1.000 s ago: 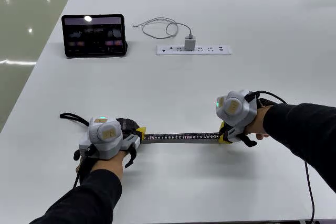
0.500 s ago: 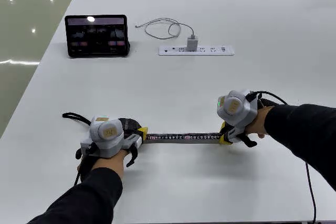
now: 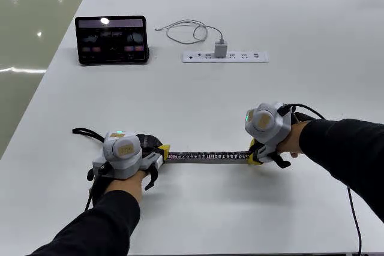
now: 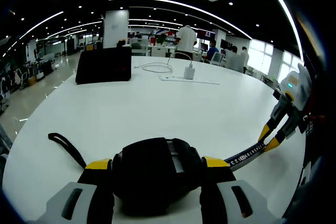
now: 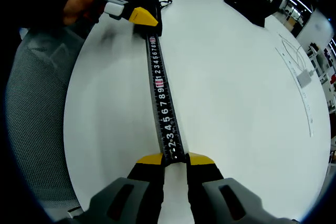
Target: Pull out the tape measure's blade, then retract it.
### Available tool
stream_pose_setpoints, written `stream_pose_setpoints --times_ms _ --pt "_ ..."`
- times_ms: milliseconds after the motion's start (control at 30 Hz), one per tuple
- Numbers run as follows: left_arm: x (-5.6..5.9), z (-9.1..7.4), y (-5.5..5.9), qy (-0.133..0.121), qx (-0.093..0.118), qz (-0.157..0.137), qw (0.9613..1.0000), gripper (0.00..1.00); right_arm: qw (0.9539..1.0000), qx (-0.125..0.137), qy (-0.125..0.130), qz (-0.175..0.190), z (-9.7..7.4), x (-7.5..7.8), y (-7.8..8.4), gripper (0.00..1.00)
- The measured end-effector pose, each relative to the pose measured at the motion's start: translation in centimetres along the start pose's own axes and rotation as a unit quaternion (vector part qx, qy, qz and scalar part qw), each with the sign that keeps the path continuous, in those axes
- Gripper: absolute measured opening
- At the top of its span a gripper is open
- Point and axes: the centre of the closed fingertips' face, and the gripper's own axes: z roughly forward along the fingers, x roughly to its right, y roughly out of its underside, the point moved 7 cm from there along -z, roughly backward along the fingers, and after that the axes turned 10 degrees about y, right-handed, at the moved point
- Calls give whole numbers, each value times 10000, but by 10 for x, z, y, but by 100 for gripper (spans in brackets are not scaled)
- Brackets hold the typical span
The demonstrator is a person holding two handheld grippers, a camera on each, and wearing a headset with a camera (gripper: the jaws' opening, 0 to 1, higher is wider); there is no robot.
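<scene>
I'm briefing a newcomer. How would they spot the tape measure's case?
On the near side of the table, a numbered blade runs between two grippers. The case is the black rounded body in the left gripper, with a trailing strap; the right gripper pinches only blade.

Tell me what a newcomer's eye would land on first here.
The dark numbered blade, stretched across the near table between the two grippers. The left gripper clamps the black tape measure case, the right gripper pinches the blade's end. Farther back sit a tablet at left and a white power strip.
</scene>
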Motion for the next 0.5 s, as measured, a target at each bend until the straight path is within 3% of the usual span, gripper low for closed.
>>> stream_pose_setpoints --times_ms 500 --pt "0 0 0 12 -51 -36 10000 62 10000 69 4 24 4 -3 -10 12"
